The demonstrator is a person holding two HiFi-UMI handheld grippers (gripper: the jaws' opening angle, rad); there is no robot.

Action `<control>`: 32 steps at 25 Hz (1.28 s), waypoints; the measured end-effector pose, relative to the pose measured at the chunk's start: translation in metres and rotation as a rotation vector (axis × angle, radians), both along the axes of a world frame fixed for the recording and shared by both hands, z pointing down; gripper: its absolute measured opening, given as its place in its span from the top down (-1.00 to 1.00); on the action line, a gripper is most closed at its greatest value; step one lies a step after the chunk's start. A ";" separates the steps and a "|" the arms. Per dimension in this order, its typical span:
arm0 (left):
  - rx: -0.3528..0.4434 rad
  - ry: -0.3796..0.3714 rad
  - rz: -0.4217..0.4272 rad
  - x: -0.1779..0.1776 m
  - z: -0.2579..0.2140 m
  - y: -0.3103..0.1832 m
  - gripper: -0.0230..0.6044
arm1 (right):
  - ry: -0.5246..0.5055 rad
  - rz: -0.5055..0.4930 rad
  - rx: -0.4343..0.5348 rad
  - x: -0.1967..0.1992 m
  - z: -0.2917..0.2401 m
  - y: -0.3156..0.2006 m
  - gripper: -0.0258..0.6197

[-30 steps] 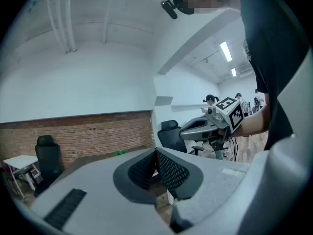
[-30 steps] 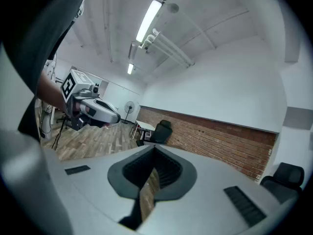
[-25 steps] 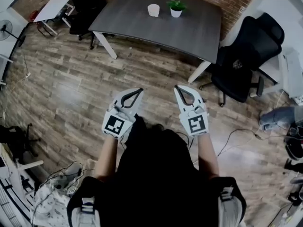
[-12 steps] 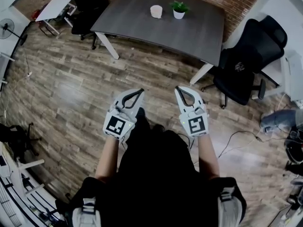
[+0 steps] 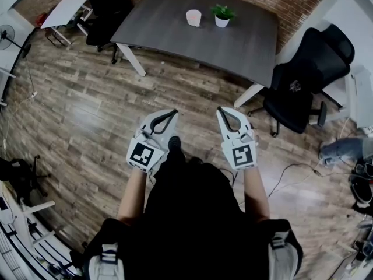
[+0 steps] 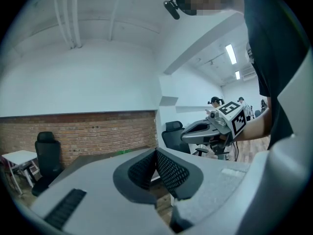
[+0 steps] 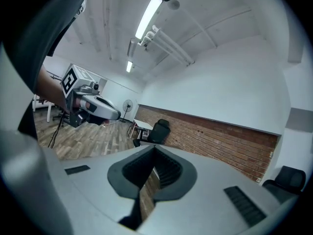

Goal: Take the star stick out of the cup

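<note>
A pale cup [image 5: 193, 17] stands at the far side of a dark grey table [image 5: 175, 37], beside a small potted plant [image 5: 222, 16]. No star stick can be made out at this distance. My left gripper [image 5: 173, 111] and right gripper [image 5: 220, 109] are held side by side over the wooden floor, well short of the table, both shut with nothing between the jaws. In the left gripper view the left gripper [image 6: 156, 151] has its pads pressed together, and the right gripper [image 6: 215, 126] shows beyond. The right gripper view shows the right gripper [image 7: 155, 148] shut likewise.
A black office chair [image 5: 303, 80] stands at the table's right end and another black chair [image 5: 105, 4] at its left. A white side table [image 5: 64, 7] is at the far left. Cables [image 5: 291, 168] lie on the floor at right. A brick wall backs the table.
The table and cup have drifted slightly down and right in the head view as the person shifts. Both grippers keep their pose and stay shut.
</note>
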State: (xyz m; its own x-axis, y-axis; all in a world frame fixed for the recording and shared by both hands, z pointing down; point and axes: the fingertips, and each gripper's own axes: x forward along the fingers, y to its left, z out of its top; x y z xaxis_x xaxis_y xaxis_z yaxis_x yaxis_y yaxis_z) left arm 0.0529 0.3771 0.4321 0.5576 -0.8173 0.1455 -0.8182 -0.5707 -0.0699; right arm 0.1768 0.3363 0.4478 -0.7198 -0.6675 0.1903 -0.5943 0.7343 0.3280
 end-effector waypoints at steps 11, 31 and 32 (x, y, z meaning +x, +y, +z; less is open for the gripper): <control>-0.023 0.019 0.035 -0.039 0.006 -0.046 0.92 | 0.030 0.041 -0.012 -0.035 0.004 -0.042 0.92; -0.011 0.026 0.149 -0.101 0.014 -0.126 0.92 | 0.087 0.154 0.004 -0.088 0.014 -0.102 0.92; -0.007 0.026 0.152 -0.104 0.014 -0.129 0.92 | 0.090 0.157 0.007 -0.091 0.014 -0.104 0.92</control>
